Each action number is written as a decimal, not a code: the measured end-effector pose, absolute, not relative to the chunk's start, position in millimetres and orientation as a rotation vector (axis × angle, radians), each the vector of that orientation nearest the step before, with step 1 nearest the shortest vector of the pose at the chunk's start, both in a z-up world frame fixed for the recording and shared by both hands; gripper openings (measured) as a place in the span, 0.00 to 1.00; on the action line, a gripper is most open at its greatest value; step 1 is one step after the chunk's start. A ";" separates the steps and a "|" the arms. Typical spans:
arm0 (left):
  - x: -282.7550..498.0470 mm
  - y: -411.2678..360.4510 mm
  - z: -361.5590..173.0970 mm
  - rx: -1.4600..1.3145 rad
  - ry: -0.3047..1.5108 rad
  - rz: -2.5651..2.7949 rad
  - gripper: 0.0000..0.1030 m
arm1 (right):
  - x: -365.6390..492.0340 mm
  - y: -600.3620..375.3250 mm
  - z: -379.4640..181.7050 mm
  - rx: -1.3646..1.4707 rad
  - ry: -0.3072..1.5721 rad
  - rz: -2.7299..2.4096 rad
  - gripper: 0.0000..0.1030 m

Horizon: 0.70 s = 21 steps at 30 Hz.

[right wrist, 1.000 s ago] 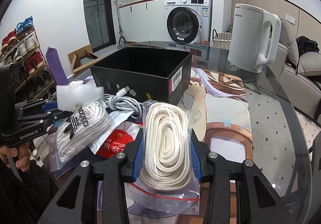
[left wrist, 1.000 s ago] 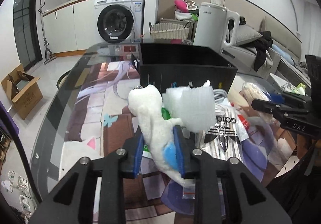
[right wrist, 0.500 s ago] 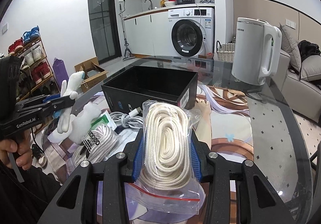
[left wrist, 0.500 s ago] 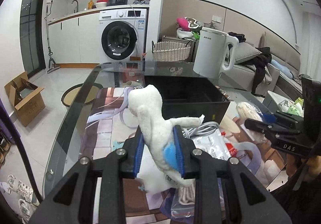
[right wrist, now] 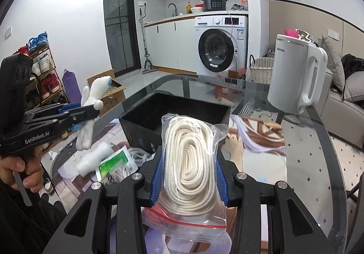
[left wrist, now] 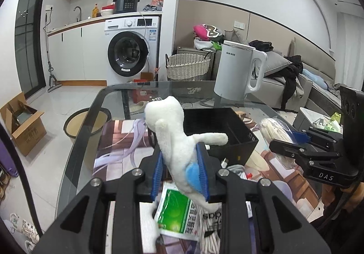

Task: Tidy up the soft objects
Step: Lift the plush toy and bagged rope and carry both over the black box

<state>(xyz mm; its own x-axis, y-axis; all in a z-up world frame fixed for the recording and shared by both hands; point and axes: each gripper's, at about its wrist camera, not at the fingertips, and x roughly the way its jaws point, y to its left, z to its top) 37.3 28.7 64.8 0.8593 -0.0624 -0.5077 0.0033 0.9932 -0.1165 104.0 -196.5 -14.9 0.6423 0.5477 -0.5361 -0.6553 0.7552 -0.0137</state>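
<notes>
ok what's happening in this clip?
A person with two handheld grippers is sorting soft items on a glass table. The left gripper is shut on a white plush toy, held up in the air. The right gripper is shut on a bagged rope coil. Both are near an open black box; nothing visible inside it. More packets lie beside the box.

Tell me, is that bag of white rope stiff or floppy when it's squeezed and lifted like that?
Probably floppy yet bulky: the bagged rope bulges between the right gripper's blue pads, and loose plastic droops below. The smooth bag may be slippery. Likely light, since it is held by a side squeeze alone.
</notes>
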 end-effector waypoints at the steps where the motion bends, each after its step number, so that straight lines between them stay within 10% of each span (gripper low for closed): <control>1: 40.7 29.2 65.8 -0.108 0.537 -0.037 0.25 | 106.2 -194.2 -13.2 -0.215 0.536 0.693 0.39; 21: 97.5 26.5 62.8 -0.064 0.566 -0.109 0.26 | 155.2 -148.6 -1.4 -0.242 0.551 0.692 0.39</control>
<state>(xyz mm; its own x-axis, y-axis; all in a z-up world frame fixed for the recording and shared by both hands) 97.5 26.5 62.8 0.8386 -0.1207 -0.5313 0.0852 0.9922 -0.0908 155.2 -148.6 -1.4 0.6354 0.5365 -0.5554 -0.6610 0.7497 -0.0320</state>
